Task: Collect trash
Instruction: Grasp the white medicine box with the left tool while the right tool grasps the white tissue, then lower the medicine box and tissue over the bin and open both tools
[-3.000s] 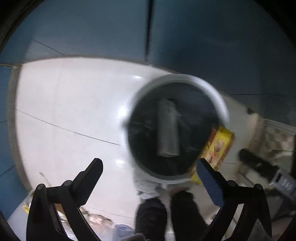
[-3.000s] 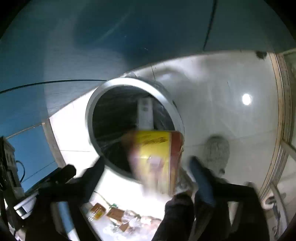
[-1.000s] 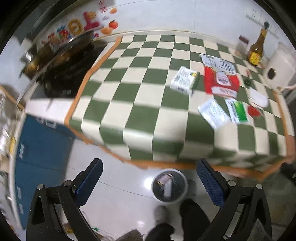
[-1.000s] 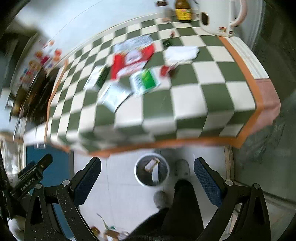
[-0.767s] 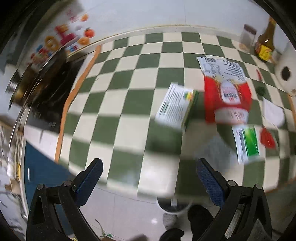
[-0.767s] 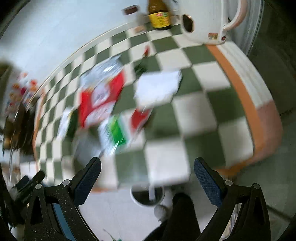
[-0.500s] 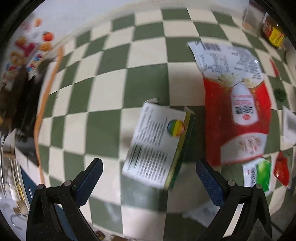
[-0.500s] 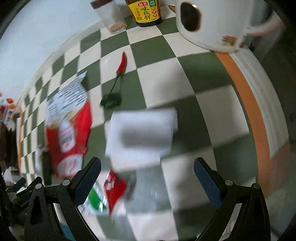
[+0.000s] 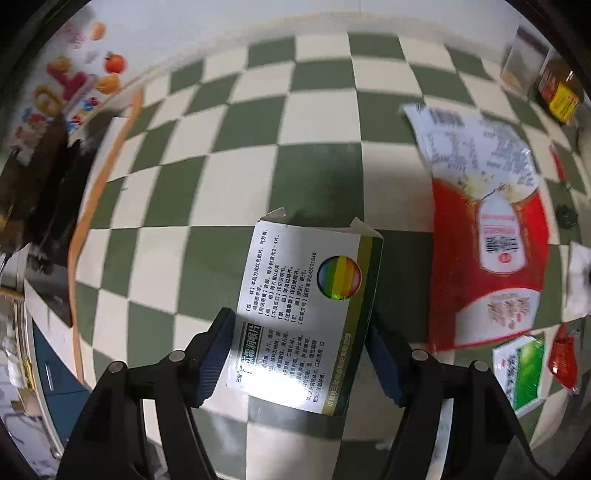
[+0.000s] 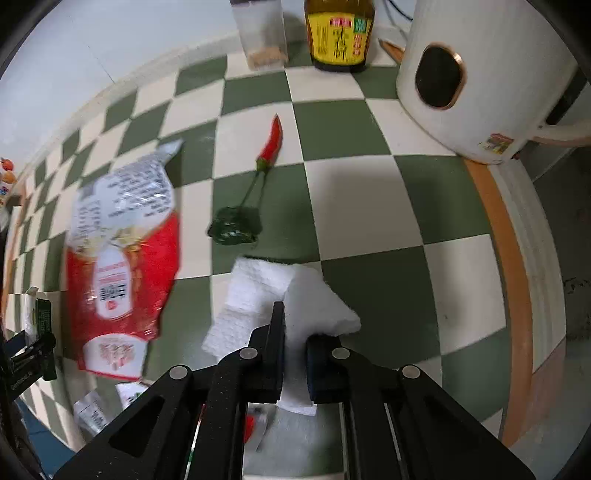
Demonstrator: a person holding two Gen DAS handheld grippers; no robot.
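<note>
The left hand-held gripper (image 9: 301, 354) is pointing steeply down at a flat cardboard box (image 9: 306, 314) lying on the green-and-cream checked bench (image 9: 229, 177). The box is showing a silver-white printed face with a round rainbow sticker and a yellow-green band along its right edge; the flaps at its far end are torn open. The jaws are closing with the near half of the box between them. The left pad is sitting right at the box's left edge and the right pad just beside the green edge, but I cannot tell whether they are pressing yet.

To the right of the box, a red and white snack bag (image 9: 487, 236) is lying flat, and near its lower end are a small green and white sachet (image 9: 521, 373) and a red sachet (image 9: 563, 360).

The right hand-held gripper (image 10: 295, 354) is pinching a white paper napkin (image 10: 269, 295) with its jaws nearly together. The napkin is soft and quilted, partly folded, with one corner lifting up beside the jaws while the rest is resting on the bench. Just beyond it are a dark green scrap (image 10: 234, 223) and a red chilli (image 10: 271, 142). Farther back are standing a clear jar (image 10: 262, 31), a brown bottle with a yellow label (image 10: 340, 31) and a white kettle (image 10: 476, 81).
</note>
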